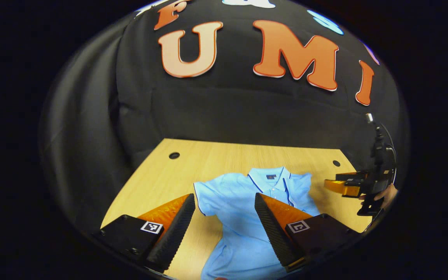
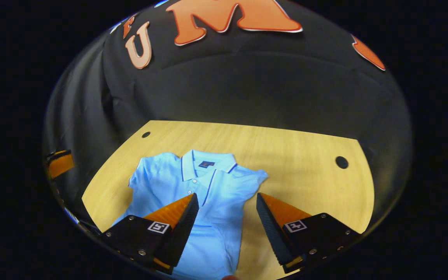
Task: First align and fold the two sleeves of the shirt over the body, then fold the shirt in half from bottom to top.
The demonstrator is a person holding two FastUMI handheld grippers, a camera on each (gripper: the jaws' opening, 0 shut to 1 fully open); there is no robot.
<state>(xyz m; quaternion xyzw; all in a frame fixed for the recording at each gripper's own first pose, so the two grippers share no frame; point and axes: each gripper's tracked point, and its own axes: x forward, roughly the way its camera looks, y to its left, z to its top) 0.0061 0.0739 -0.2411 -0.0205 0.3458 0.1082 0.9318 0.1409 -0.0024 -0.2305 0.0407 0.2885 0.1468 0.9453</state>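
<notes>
On the wooden bench [image 2: 286,155], toward its left half in the right gripper view, lies a light blue polo shirt [image 2: 212,194], flat, front up, collar [image 2: 207,160] at 12 o'clock, hem end running off at 6 o'clock. Dark label shows inside the collar; buttoned placket runs down from it. Both short sleeves lie spread out from the body: one at 9 o'clock [image 2: 146,171], one at 3 o'clock [image 2: 253,177], the latter somewhat rumpled.

Right gripper [image 2: 227,223] hangs above the shirt's lower body and right edge, fingers wide apart, nothing between them. Left gripper [image 1: 224,223] likewise above the shirt, fingers spread, nothing held; shirt body [image 1: 243,217] visible through the gap.

Left gripper view, 3 o'clock: the right gripper again [image 1: 342,186], held in a hand [image 1: 387,196], just beside the shirt's sleeve, above bare bench.

Round holes in the bench at the far corners [image 2: 341,162] [image 2: 146,134]. Black cloth wall [image 2: 266,89] behind the bench.
</notes>
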